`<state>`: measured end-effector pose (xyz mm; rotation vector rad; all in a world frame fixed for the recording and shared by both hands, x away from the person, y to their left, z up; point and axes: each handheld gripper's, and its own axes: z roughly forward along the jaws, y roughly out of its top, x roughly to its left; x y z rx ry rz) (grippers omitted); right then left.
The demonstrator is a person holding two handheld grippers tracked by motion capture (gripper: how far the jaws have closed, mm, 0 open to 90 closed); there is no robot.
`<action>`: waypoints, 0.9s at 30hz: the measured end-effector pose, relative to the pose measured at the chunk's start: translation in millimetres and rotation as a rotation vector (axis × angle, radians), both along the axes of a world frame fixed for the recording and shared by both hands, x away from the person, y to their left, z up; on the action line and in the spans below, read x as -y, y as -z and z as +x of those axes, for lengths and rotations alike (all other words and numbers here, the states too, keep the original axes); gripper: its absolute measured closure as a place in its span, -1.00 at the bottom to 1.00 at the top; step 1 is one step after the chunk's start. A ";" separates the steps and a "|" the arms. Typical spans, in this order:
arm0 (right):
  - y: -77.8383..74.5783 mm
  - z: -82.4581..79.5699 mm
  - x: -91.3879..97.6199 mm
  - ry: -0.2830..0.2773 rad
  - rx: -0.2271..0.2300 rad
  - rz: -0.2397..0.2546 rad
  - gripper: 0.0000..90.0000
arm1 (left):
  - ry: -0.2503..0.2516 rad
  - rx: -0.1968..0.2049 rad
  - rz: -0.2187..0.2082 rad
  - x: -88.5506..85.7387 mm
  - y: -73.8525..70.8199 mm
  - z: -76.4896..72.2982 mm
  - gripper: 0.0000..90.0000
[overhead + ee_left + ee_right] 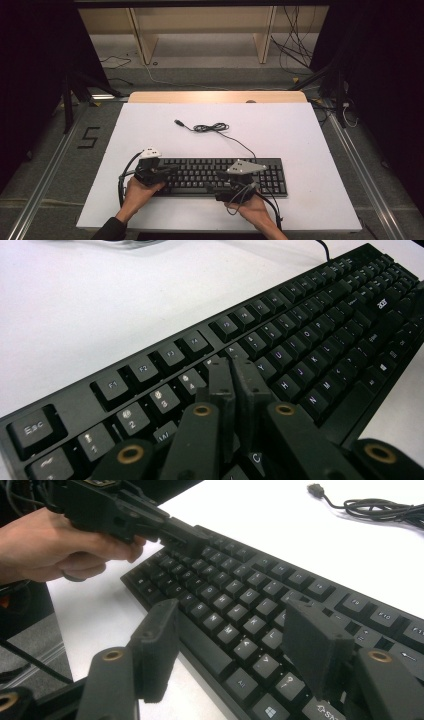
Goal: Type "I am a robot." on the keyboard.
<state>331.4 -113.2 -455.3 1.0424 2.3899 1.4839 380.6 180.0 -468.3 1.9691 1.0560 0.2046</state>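
Black jaws of the left gripper (234, 382) sit pressed together with nothing between them, tips down among the upper-left letter keys of the black keyboard (220, 175), which lies near the front edge of the white table (150, 125). By the look of it, key-pressing is underway, and nothing shows how much of it is done. Over the keyboard's lower middle rows, the right gripper (240, 640) hovers with jaws wide apart, holding nothing. Behind, the keyboard's USB cable (212, 128) lies coiled and unplugged, so plugging in may remain.
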 end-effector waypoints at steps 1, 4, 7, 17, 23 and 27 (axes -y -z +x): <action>-0.4 -0.4 0.4 0.001 0.005 0.001 -0.11 | -0.001 0.000 0.007 1.2 0.0 0.9 0.97; -1.3 -1.8 1.7 0.003 0.015 -0.003 -0.11 | 0.009 -0.016 0.015 5.1 0.9 3.9 0.97; -1.3 -2.8 3.3 0.006 0.015 -0.002 -0.12 | 0.022 -0.029 0.039 8.6 3.5 6.1 0.97; -2.3 -4.6 4.4 0.003 0.015 0.000 -0.12 | 0.029 -0.054 0.083 14.5 10.5 7.2 0.98; -1.9 -5.0 4.0 0.002 0.011 -0.004 -0.12 | 0.024 -0.050 0.088 16.0 10.9 5.4 0.98; -1.9 -5.5 3.6 0.000 0.012 -0.003 -0.12 | 0.018 -0.044 0.088 16.6 10.6 4.9 0.98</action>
